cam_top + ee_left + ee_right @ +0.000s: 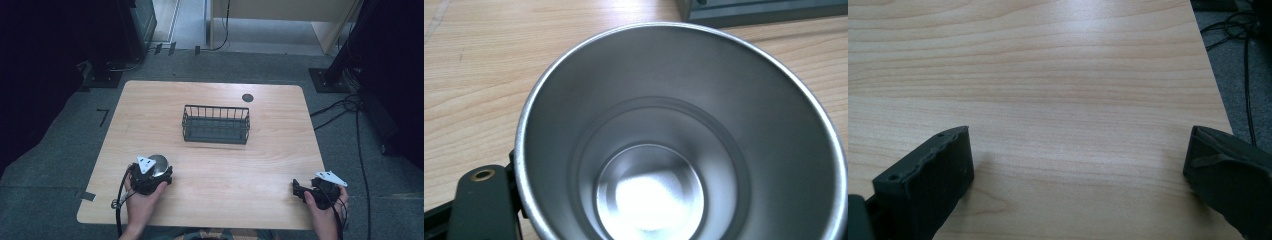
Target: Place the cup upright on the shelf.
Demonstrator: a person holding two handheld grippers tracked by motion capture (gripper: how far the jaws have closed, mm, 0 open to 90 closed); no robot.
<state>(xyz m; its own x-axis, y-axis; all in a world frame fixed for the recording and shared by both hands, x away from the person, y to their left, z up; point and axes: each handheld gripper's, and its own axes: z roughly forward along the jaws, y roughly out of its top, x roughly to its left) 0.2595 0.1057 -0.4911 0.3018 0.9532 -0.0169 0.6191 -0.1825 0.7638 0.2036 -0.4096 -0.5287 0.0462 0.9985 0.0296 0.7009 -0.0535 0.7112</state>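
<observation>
Steel cup (159, 162) stands near the front left corner of the table (215, 165), upright with its mouth open to the left gripper view, and the left gripper (150, 176) is closed on it: one black jaw sits tight against the outside of the rim at the lower left of that view, and I judge the wall is pinched between the two jaws. To lift it well, keep the pinch firm and the cup level, rise straight, then carry it toward the wire basket (216, 124) at the middle of the table, clearing its near wall before lowering. Right gripper (306, 192) rests by the front right corner, jaws spread wide over bare wood, holding nothing. Count: one cup, one basket, two grippers
</observation>
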